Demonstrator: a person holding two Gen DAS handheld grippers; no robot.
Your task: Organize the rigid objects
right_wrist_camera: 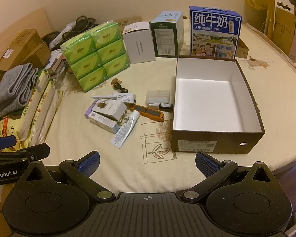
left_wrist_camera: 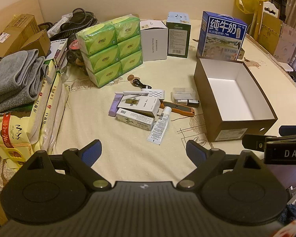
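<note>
A heap of small items lies mid-table: a white carton [left_wrist_camera: 139, 104] [right_wrist_camera: 110, 108], a printed carton [left_wrist_camera: 135, 121] [right_wrist_camera: 103, 122], a white tube [left_wrist_camera: 159, 126] [right_wrist_camera: 125, 128], an orange utility knife [left_wrist_camera: 177, 108] [right_wrist_camera: 148, 113], a white router [left_wrist_camera: 154, 93] [right_wrist_camera: 124, 97], a clear case [left_wrist_camera: 183, 93] [right_wrist_camera: 157, 97], a purple tube [left_wrist_camera: 114, 106]. To the right stands an open brown box [left_wrist_camera: 217, 122] [right_wrist_camera: 213, 144], white inside and bare. My left gripper [left_wrist_camera: 144, 150] and right gripper [right_wrist_camera: 147, 160] hover open over the near table edge, nothing between their fingers.
Behind the heap stand a green tissue pack [left_wrist_camera: 110, 51] [right_wrist_camera: 95, 56], a white box [left_wrist_camera: 154, 42], a dark green box [left_wrist_camera: 178, 37] and a blue milk carton [left_wrist_camera: 222, 34] [right_wrist_camera: 215, 32]. Grey towels [left_wrist_camera: 15, 79] and rice bags [left_wrist_camera: 47, 106] crowd the left side.
</note>
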